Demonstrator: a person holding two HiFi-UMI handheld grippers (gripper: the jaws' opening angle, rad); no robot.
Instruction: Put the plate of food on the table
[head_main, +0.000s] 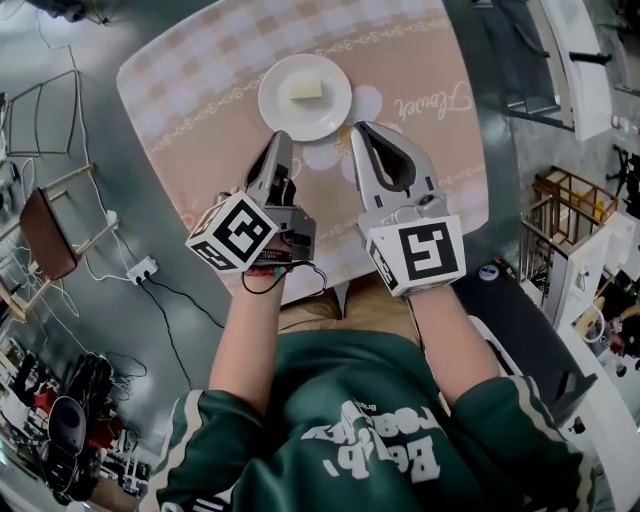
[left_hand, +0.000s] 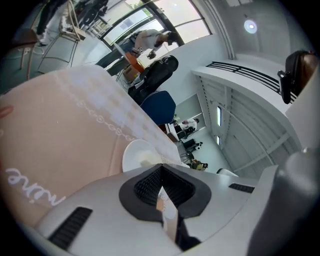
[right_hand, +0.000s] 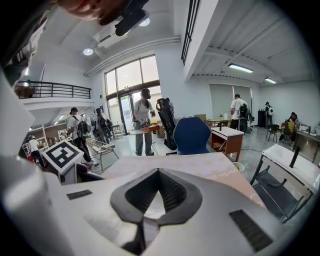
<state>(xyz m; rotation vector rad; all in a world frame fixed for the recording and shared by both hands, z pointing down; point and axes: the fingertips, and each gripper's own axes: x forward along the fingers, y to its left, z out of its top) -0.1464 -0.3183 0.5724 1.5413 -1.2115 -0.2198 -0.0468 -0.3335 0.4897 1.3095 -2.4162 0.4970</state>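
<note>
A white plate (head_main: 305, 97) with a pale block of food (head_main: 306, 89) rests on the pink checked table (head_main: 200, 70), at its far middle. My left gripper (head_main: 283, 138) points at the plate's near rim, jaws shut with nothing seen between them. In the left gripper view the plate (left_hand: 137, 155) lies just beyond the closed tips of the left gripper (left_hand: 161, 165). My right gripper (head_main: 360, 130) sits just right of the plate's near edge, also shut and empty. The right gripper view shows the right gripper (right_hand: 159, 171) over the tabletop (right_hand: 200, 167).
A brown chair (head_main: 45, 235), a wire rack (head_main: 40, 115) and a power strip (head_main: 140, 270) stand on the floor to the left. A wooden rack (head_main: 570, 205) is at the right. Beyond the table are a blue chair (right_hand: 192, 135) and several people (right_hand: 142, 125).
</note>
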